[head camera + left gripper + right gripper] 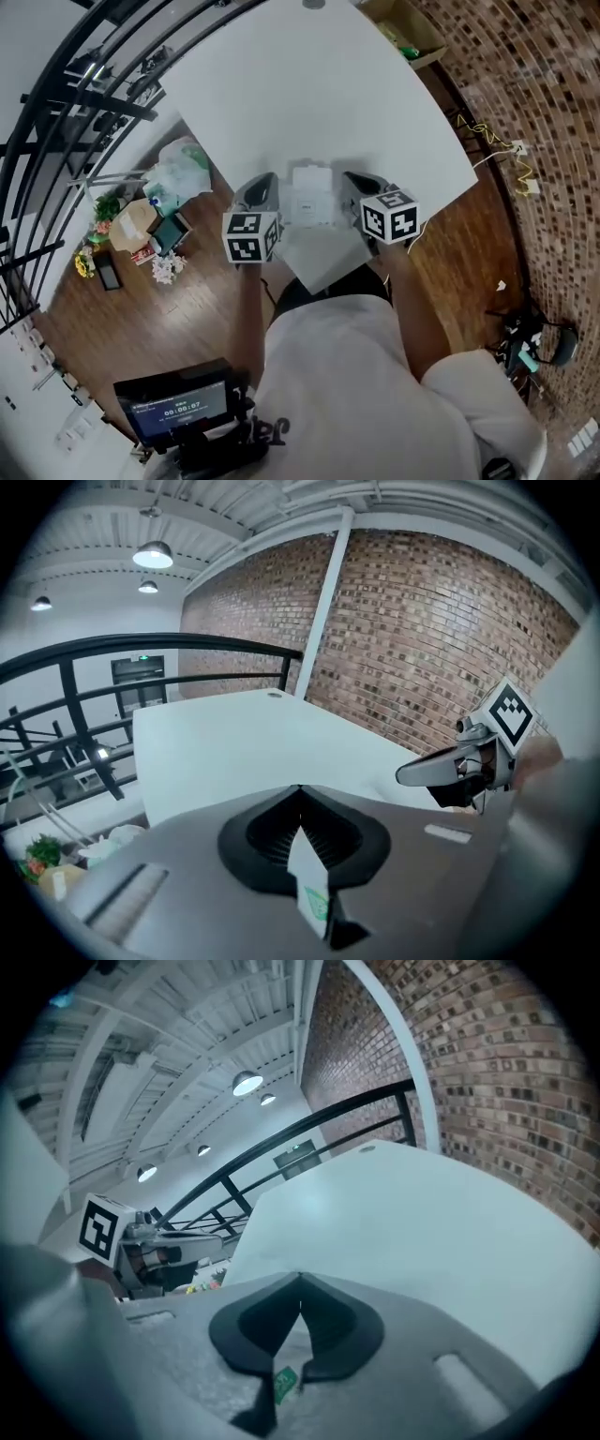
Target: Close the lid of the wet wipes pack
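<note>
In the head view the white wet wipes pack lies flat near the table's near corner. Its lid is too small to tell as open or closed. My left gripper hovers just left of the pack and my right gripper just right of it, neither touching it. Each gripper points away from me and downward. In the left gripper view the left gripper has its jaw tips meeting, with nothing held. The right gripper looks the same in its own view. Each sees the other: the right gripper and the left gripper.
The white table stretches away beyond the pack. A cardboard box sits past its far right corner. Bags, a box and flowers stand on the wooden floor at left by a black railing. The brick wall is at right.
</note>
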Demonstrator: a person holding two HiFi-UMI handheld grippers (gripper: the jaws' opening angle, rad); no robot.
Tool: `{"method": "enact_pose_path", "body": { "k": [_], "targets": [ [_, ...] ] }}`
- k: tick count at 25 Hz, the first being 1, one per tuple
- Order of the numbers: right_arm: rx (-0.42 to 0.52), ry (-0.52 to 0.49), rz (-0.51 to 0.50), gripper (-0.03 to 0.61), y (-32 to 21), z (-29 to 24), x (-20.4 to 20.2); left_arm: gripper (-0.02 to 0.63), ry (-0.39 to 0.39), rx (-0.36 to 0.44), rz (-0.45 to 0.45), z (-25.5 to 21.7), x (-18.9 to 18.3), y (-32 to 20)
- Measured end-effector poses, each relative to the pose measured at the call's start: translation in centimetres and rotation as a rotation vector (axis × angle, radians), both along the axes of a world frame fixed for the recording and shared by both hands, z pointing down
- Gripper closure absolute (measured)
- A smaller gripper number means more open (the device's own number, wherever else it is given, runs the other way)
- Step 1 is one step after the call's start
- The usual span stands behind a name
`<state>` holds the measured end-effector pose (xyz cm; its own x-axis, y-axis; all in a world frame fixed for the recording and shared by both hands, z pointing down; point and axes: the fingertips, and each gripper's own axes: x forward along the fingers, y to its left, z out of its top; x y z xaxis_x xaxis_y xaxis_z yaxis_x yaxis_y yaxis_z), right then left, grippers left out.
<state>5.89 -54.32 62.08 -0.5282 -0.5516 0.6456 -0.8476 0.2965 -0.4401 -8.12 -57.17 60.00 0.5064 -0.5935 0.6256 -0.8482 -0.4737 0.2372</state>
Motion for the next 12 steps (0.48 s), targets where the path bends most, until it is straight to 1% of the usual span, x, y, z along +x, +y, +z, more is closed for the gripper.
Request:
{"method": "enact_pose_path", "body": {
  "k": [2,3,4,5,8,10,12],
  "targets": [
    [-0.039,-0.084,-0.019,0.584,-0.6,0.6,-0.1,0.595,0.015,-0.037,0.023,0.8,0.7,-0.8],
    [-0.062,-0.128,-0.023,0.548,-0.9,0.9,-0.3,0.595,0.022,-0.056,0.03,1.2,0.8,-1.0],
    [-0.083,-0.168,-0.024,0.496,-1.2,1.2,-0.4,0.595,0.026,-0.072,0.033,1.7,0.9,-1.2],
    [-0.104,-0.209,-0.025,0.476,-1.6,1.4,-0.7,0.595,0.025,-0.086,0.033,2.2,0.8,-1.4],
    [-0.175,-0.335,-0.024,0.453,-2.1,2.0,-1.6,0.595,0.018,-0.117,0.024,3.4,0.4,-1.4],
    [-0.225,-0.372,-0.027,0.45,-2.3,2.5,-2.0,0.596,0.016,-0.127,0.019,3.9,0.2,-1.4],
    [-0.275,-0.373,-0.046,0.45,-2.1,3.3,-2.5,0.595,0.016,-0.13,0.014,4.0,0.0,-1.4]
  ]
}}
